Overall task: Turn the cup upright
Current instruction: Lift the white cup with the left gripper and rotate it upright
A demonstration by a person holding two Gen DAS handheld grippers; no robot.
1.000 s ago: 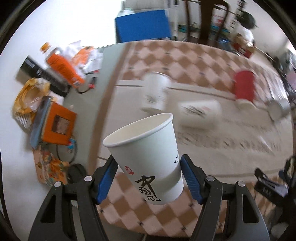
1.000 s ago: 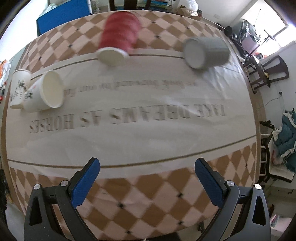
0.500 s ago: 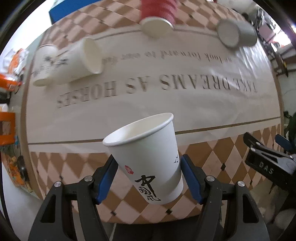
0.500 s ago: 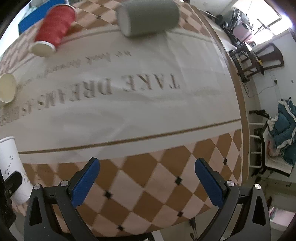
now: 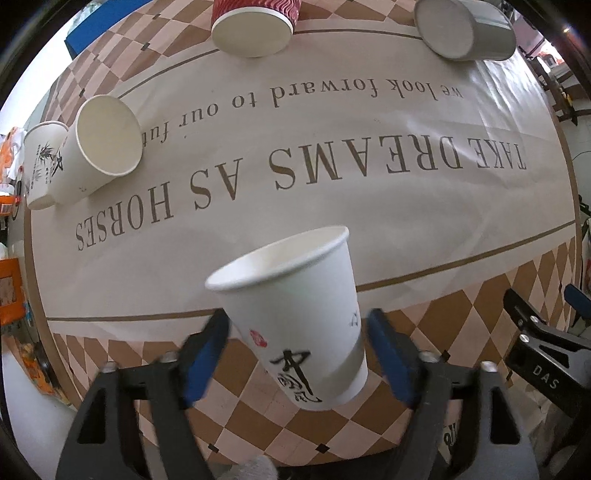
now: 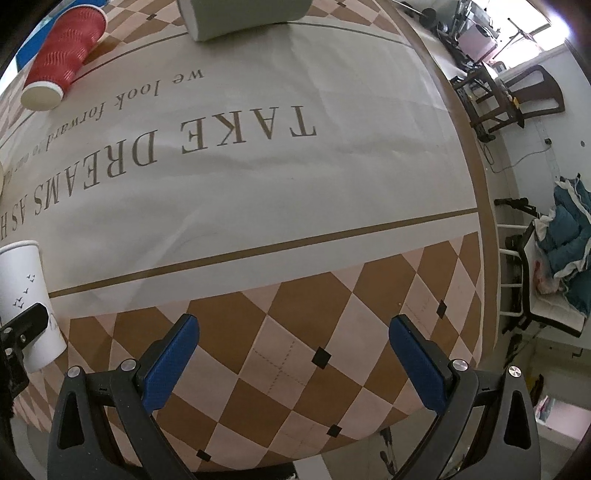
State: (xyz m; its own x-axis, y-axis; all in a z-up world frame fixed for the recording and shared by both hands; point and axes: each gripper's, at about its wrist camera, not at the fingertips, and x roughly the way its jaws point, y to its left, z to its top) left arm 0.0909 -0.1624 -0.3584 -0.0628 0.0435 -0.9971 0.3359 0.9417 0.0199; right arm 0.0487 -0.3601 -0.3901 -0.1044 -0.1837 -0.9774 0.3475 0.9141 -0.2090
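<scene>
A: Left gripper (image 5: 298, 332)?
B: Jaws apart now, blue pads (image 5: 388, 354) blurred, gaps on both sides of the cup (image 5: 295, 314). Not gripping it.
A: Cup position?
B: Between the pads, rim up, slightly tilted, over the near checkered edge of the tablecloth (image 5: 369, 206). Can't tell if the base touches.
A: Right gripper (image 6: 293, 363)?
B: Wide open, nothing in it, above the checkered border.
A: Others?
B: Red cup (image 5: 255, 26), grey cup (image 5: 465, 29), white cup (image 5: 99, 147) on their sides.
</scene>
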